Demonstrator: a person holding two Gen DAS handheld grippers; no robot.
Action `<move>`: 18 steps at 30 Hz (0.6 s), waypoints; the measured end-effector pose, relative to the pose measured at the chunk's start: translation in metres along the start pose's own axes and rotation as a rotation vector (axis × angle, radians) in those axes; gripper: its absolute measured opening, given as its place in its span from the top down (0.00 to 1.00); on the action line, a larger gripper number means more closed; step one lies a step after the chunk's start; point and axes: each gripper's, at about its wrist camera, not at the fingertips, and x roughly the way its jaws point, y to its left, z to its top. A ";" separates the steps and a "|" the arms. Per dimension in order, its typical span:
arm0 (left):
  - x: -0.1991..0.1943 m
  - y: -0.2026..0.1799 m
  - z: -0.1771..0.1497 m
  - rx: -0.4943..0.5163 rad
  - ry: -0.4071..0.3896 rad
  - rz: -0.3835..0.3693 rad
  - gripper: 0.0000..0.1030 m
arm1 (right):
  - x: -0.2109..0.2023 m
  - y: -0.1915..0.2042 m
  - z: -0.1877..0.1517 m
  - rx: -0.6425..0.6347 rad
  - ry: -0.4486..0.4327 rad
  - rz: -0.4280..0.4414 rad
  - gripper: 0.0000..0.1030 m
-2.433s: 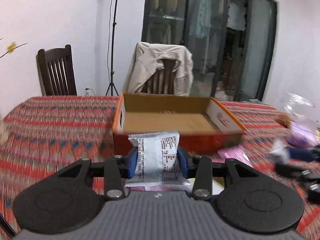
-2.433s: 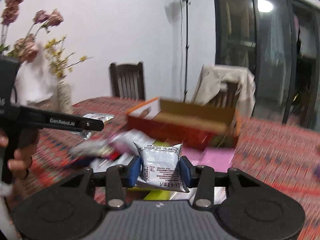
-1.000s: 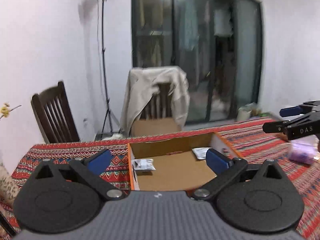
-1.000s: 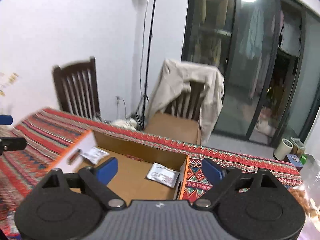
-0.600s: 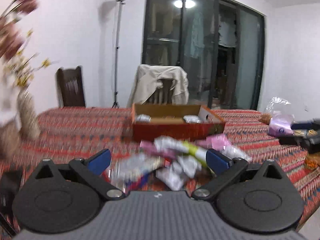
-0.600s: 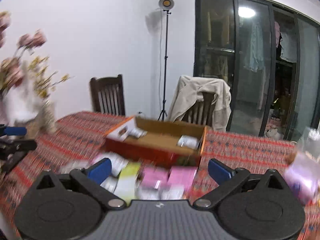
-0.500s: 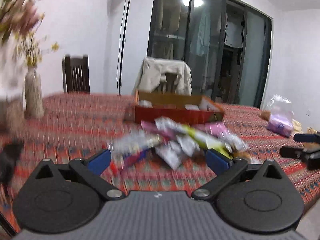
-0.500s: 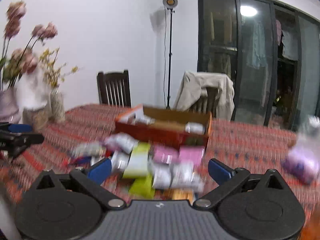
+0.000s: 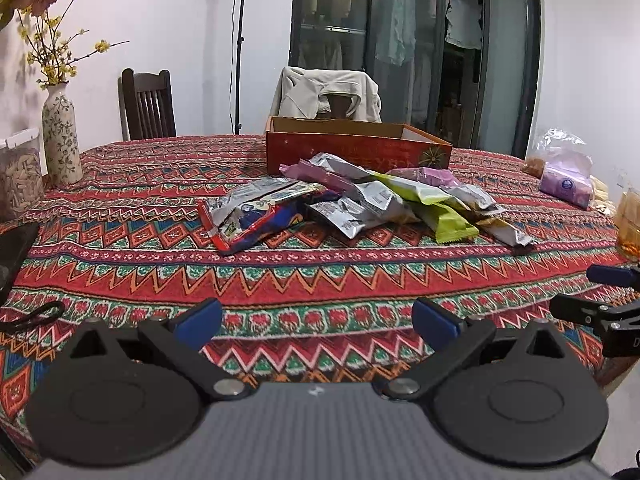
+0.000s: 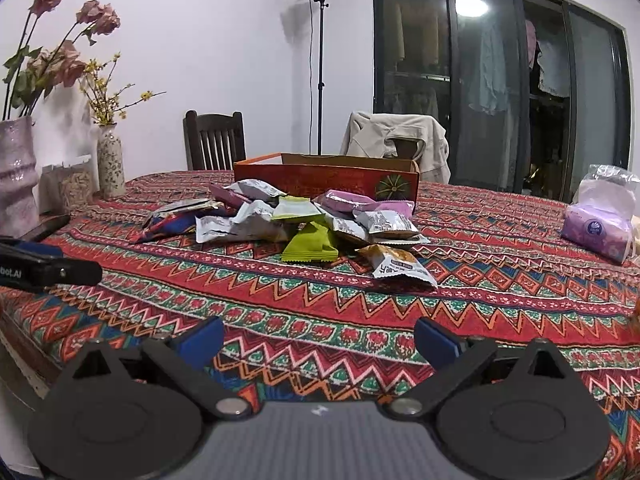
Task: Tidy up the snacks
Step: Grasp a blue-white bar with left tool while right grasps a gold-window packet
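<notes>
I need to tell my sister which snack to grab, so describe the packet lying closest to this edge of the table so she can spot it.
Start at the red box on the patterned tablecloth; a snack pile lies in front of it. At the pile's near right corner lies the white-and-orange packet. Unlike the green pouch beside it, it lies mostly clear of the heap, nearest the table edge.

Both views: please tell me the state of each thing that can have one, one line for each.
Left gripper: open, holds nothing.
Right gripper: open, holds nothing.
Box: open on top, upright on the table.
Snack pile: loose on the cloth, in front of the box.
Green packet: lying flat, sealed.
Small vase: upright, holds yellow flowers.
</notes>
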 end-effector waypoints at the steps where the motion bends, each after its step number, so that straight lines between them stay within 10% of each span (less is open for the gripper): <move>1: 0.002 0.001 0.002 0.005 -0.004 -0.001 0.00 | 0.003 -0.002 0.001 0.011 0.004 -0.005 0.04; 11: 0.085 0.036 0.065 0.217 -0.020 -0.016 0.00 | 0.056 -0.042 0.040 0.100 0.088 -0.047 0.20; 18: 0.175 0.065 0.098 0.290 0.134 -0.077 0.00 | 0.113 -0.067 0.061 0.082 0.161 -0.047 0.31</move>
